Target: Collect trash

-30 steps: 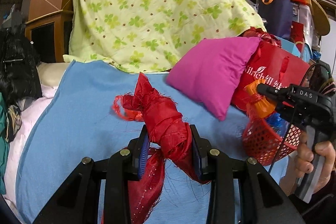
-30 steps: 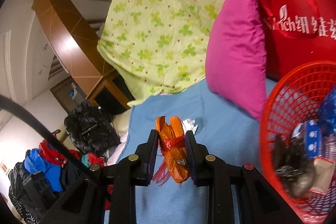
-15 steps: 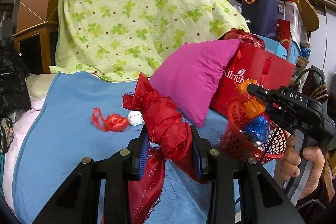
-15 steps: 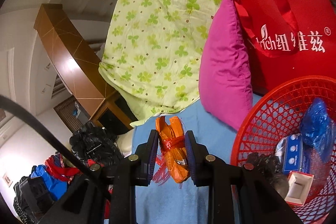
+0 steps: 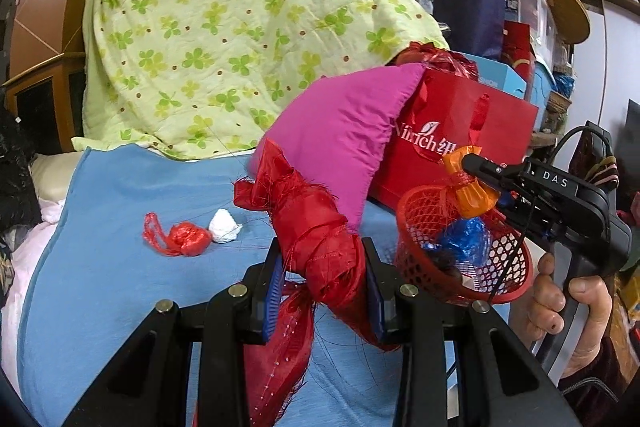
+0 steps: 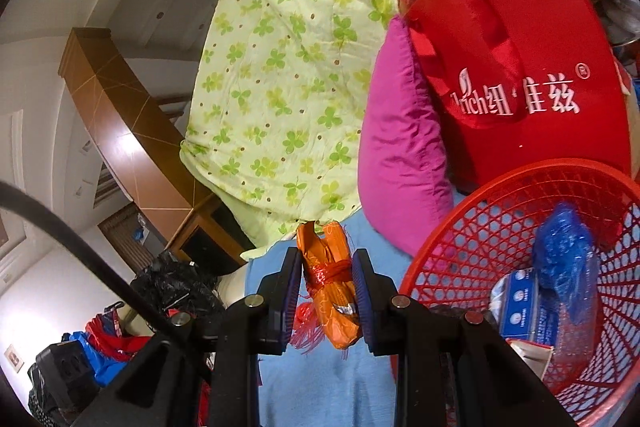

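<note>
The left tool [image 5: 326, 291] is gripping a red fabric bundle [image 5: 316, 239]; the right tool [image 6: 326, 301] is clamping an orange wrapper [image 6: 330, 287] beside the red basket [image 6: 460, 243], whose contents are seemingly packaging.

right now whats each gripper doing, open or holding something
Left gripper: shut on the red fabric bundle.
Right gripper: shut on the orange wrapped packet, beside the red basket.

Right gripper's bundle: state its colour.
Orange bundle, tied with red string; clearest in the right wrist view.
</note>
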The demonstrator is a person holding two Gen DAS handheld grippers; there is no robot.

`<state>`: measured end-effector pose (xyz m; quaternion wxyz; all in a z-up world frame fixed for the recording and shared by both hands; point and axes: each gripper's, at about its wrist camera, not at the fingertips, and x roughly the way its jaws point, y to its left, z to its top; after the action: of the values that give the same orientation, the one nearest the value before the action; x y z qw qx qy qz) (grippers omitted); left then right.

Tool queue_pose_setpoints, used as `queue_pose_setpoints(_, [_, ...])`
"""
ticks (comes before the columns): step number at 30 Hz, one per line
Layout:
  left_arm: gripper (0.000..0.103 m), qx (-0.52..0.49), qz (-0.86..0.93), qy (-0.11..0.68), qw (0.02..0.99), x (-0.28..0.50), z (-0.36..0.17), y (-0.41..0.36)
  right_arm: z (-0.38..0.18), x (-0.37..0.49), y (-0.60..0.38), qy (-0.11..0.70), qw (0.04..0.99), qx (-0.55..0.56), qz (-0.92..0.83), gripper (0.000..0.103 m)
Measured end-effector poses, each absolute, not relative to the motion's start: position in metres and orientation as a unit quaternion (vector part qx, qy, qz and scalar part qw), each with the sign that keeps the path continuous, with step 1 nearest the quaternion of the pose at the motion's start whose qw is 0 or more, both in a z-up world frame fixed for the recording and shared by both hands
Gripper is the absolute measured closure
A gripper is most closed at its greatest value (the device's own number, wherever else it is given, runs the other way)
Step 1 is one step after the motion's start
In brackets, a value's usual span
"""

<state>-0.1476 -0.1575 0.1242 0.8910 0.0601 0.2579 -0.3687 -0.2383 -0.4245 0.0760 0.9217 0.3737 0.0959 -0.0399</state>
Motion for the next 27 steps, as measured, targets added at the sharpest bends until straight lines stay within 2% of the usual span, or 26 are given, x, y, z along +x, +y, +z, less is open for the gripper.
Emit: queue_pose_setpoints(27, [0.065,0.092,-0.417,0.252,0.868,-0.17,0.129,-0.223,0.072,-0.282,-0.461,0.059,0.909,0.406,-0.072,0.075])
